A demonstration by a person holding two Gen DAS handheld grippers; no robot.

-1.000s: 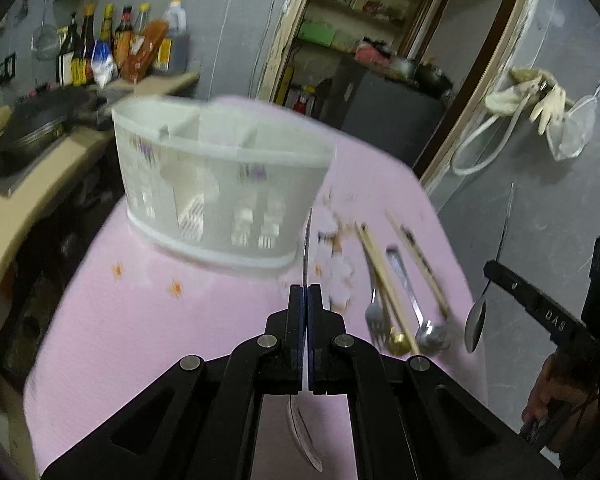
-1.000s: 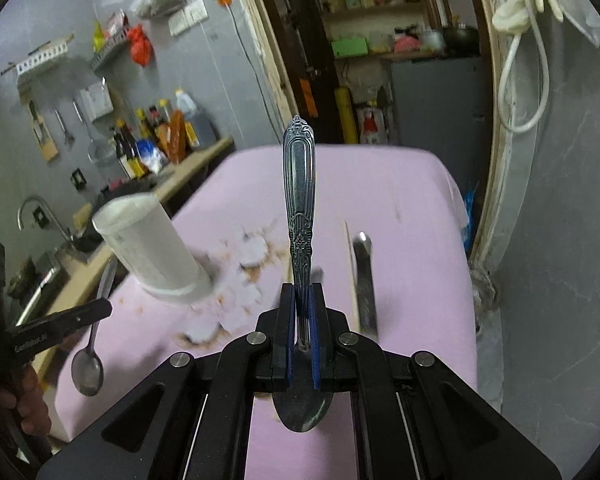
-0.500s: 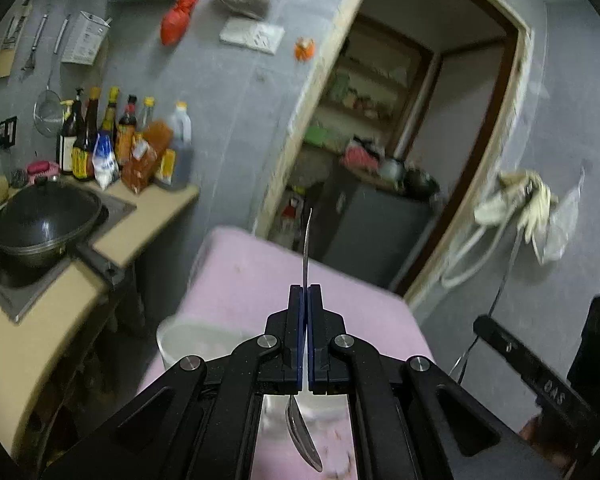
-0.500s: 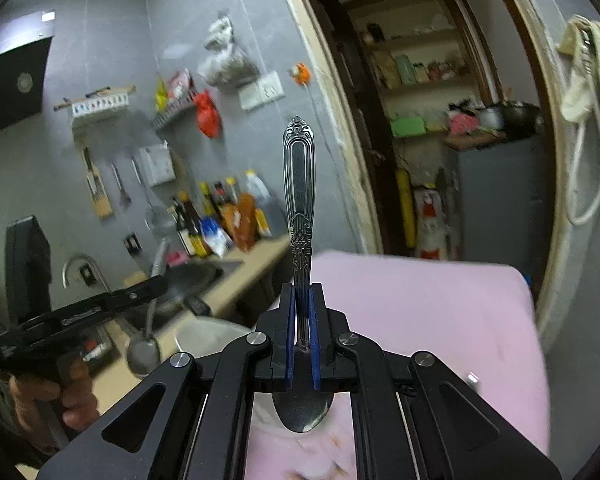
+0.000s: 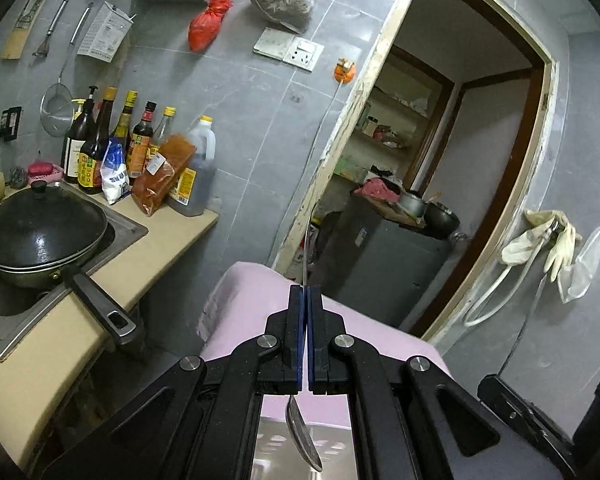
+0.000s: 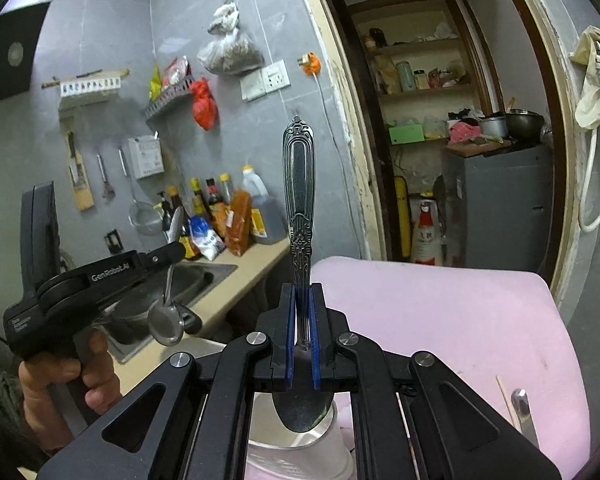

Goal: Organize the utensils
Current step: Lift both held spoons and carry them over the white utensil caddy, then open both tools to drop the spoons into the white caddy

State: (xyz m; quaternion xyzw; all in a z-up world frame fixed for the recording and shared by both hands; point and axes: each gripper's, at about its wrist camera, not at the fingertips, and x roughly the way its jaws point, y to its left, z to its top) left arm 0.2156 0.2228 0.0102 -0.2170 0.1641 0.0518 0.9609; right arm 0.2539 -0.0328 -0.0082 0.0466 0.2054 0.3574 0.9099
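We hold two spoons aloft over a pink-covered tabletop (image 6: 440, 312) in a cramped grey-tiled kitchen. Our left tool (image 5: 305, 296) is pressed together on a thin spoon (image 5: 303, 446), seen edge-on: its handle rises past the blue pads toward the doorway, and its bowl hangs below the fingers. From the right wrist view the same left tool (image 6: 176, 254) appears at the left, gripped by a hand (image 6: 66, 376), the spoon (image 6: 165, 322) dangling bowl-down from it. Our right tool (image 6: 302, 296) is pinching an ornate spoon (image 6: 298, 184) low on its handle, the patterned end pointing up at the wall and the bowl hanging beneath, just above the rim of a white utensil holder (image 6: 300, 454) standing on the pink cloth. At the far right edge of the cloth lie a metal utensil (image 6: 521, 400) and a chopstick (image 6: 506, 394), side by side. A lidded wok (image 5: 40, 232) sits by the bottles to the left.
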